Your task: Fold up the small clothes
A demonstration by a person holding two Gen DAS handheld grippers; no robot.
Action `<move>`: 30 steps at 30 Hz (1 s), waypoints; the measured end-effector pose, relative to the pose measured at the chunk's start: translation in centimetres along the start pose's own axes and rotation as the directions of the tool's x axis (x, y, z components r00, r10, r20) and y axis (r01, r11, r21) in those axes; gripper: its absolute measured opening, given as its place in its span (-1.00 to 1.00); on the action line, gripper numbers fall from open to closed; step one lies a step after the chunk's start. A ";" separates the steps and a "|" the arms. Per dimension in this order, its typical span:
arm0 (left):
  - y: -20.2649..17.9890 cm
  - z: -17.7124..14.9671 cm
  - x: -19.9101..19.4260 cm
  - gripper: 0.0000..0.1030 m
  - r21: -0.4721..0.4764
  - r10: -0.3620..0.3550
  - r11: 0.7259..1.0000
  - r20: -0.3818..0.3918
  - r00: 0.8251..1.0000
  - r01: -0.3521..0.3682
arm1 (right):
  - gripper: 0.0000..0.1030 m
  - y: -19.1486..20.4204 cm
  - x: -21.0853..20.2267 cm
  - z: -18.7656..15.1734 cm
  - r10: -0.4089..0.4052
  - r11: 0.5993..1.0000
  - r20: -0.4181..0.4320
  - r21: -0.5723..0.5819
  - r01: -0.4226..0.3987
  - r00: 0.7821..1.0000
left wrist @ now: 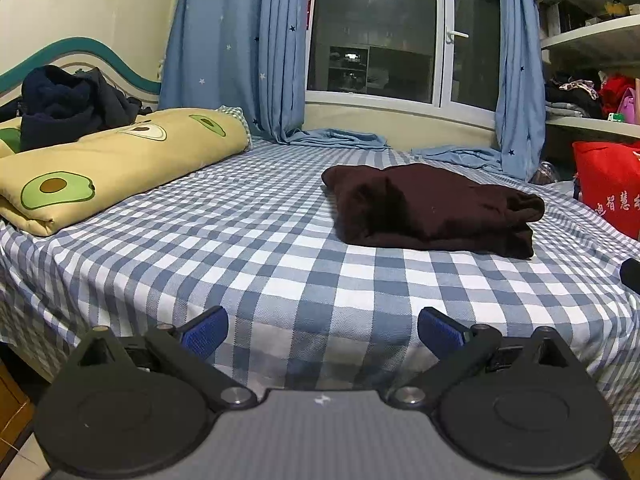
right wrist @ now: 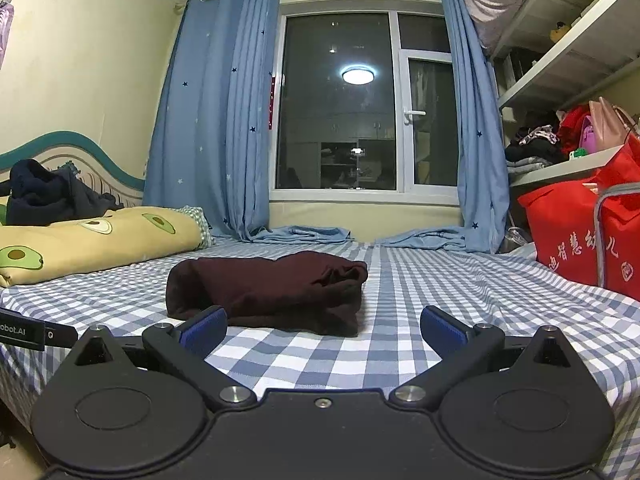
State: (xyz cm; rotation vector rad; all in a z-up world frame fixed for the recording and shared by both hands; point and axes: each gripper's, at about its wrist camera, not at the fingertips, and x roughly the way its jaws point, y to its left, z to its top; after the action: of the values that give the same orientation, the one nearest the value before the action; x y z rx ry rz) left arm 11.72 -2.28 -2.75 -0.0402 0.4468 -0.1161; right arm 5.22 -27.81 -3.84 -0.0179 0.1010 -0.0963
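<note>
A dark maroon garment lies folded in a thick bundle on the blue-and-white checked bed sheet. It also shows in the right wrist view, just beyond the fingers. My left gripper is open and empty, low over the near edge of the bed, well short of the garment. My right gripper is open and empty, close in front of the garment without touching it. The tip of the right gripper shows at the right edge of the left wrist view.
A folded yellow avocado-print quilt lies at the left with a pile of dark clothes on it. A red bag stands at the right bed edge. Blue curtains, a window and shelves stand behind.
</note>
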 end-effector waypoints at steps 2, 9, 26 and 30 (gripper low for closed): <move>0.0 0.0 0.0 0.99 0.004 0.004 1.000 0.001 1.000 -0.004 | 0.99 0.1 0.1 -0.1 0.000 1.000 -0.001 0.001 0.000 1.000; 0.2 0.3 -0.1 0.99 0.008 0.012 1.000 0.009 1.000 -0.012 | 0.99 0.2 0.2 -0.2 0.013 1.000 0.001 -0.012 -0.013 1.000; 0.1 0.4 -0.3 0.99 0.030 0.038 0.999 0.029 0.999 -0.039 | 0.99 -0.2 0.6 0.4 0.010 1.000 0.025 0.005 -0.011 1.000; 0.2 0.4 -0.3 0.99 0.020 0.035 0.999 0.026 0.999 -0.035 | 0.99 0.1 0.6 0.6 0.017 1.000 0.033 0.010 -0.017 0.999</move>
State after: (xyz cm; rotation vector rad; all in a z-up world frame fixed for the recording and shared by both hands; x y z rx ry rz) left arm 11.62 -2.02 -2.23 -0.0135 0.4208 -0.0855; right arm 5.91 -27.81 -3.31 -0.0086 0.0673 -0.0795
